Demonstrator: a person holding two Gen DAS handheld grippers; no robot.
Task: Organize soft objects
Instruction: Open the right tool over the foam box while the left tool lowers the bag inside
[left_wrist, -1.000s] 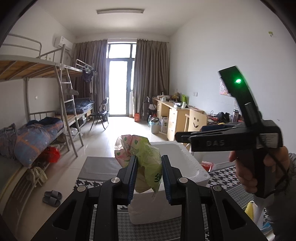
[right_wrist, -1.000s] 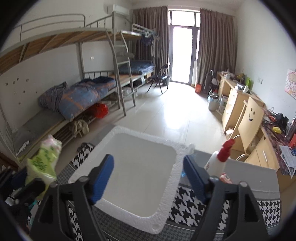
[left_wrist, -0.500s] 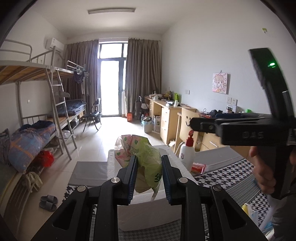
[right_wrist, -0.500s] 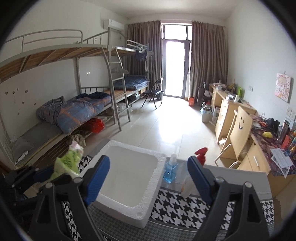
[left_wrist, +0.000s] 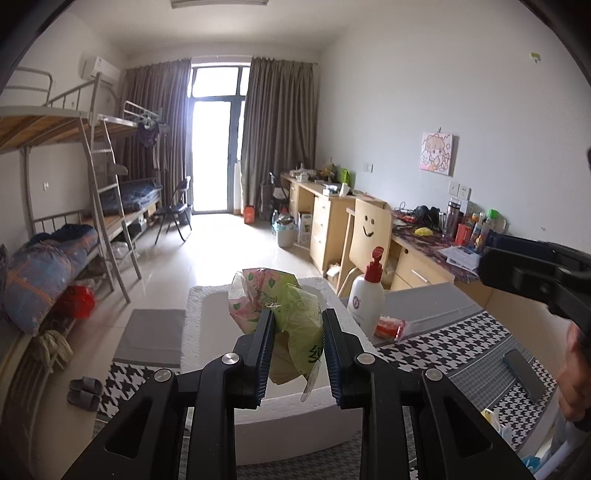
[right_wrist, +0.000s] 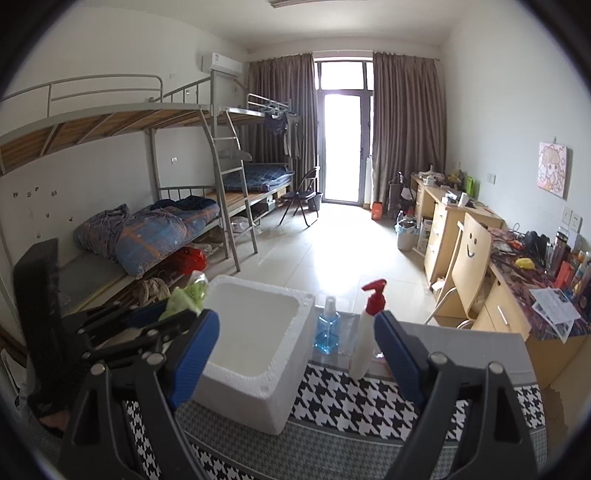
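The left claw (left_wrist: 297, 343) is clamped on a soft green-and-pink pack (left_wrist: 279, 306), gripped low on its body so that the crumpled top stands free above the pads; a grip at mid-body keeps a limp film pack from folding over or slipping out. The pack is held in the air just in front of and above the white foam box (left_wrist: 207, 306), which sits on the table (left_wrist: 454, 343) with its open mouth upward, and this suggests the box is the intended bin for soft items. In the right wrist view the same pack (right_wrist: 186, 293) shows at the box's left rim, not yet inside the cavity (right_wrist: 251, 325). The right claw (right_wrist: 295, 347) stands wide apart with nothing between its pads, held back over the table's near edge (probably kept clear so the left has free access to the box). A blue bottle (right_wrist: 327, 326) and a white pump bottle (right_wrist: 367, 332) stand just beside the box's right wall; these are rigid and appear to be left outside it. The likely next step is to carry the pack over the cavity and release; the main risk is the trailing film catching on the rim.
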